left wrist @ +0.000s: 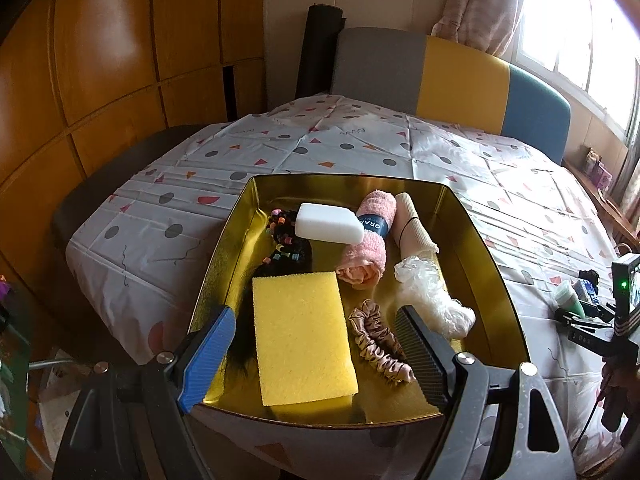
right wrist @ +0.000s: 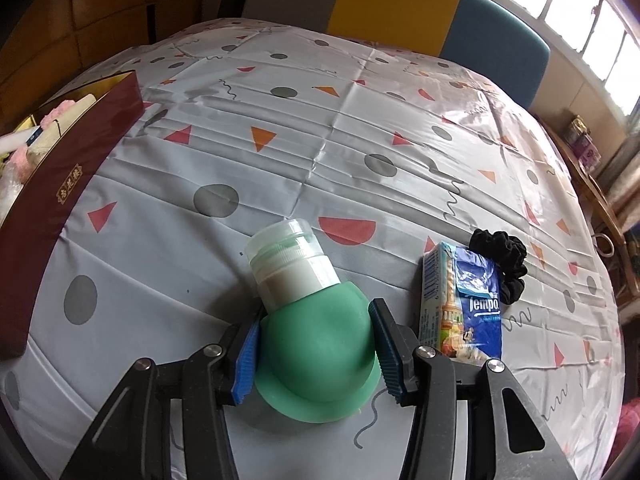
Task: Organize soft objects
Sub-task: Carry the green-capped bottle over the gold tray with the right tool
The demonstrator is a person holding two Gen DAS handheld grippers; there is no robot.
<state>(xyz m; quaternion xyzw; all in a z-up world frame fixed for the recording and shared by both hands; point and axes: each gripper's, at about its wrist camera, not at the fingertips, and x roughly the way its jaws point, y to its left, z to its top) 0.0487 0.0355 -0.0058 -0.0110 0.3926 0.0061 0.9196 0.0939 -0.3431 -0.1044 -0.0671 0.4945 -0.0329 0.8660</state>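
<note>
My left gripper [left wrist: 316, 312] hangs open over the near end of a gold tray [left wrist: 480, 232], with nothing between its fingers. In the tray lie a yellow sponge [left wrist: 302, 336], a white sponge [left wrist: 328, 226], a rolled pink towel [left wrist: 368, 248], a beige roll [left wrist: 412, 224], a crumpled clear plastic bag [left wrist: 432, 300], a pink scrunchie [left wrist: 378, 340] and a black hairpiece with beads [left wrist: 286, 248]. Out on the tablecloth my right gripper [right wrist: 316, 312] is shut on the body of a soft green squeeze bottle [right wrist: 316, 344], whose clear cap points away from me.
A blue tissue pack [right wrist: 464, 304] and a black scrunchie [right wrist: 504, 260] lie just right of the bottle. The tray's dark red outer wall [right wrist: 60, 184] stands to its left. A grey, yellow and blue chair back [left wrist: 452, 76] rises behind the table.
</note>
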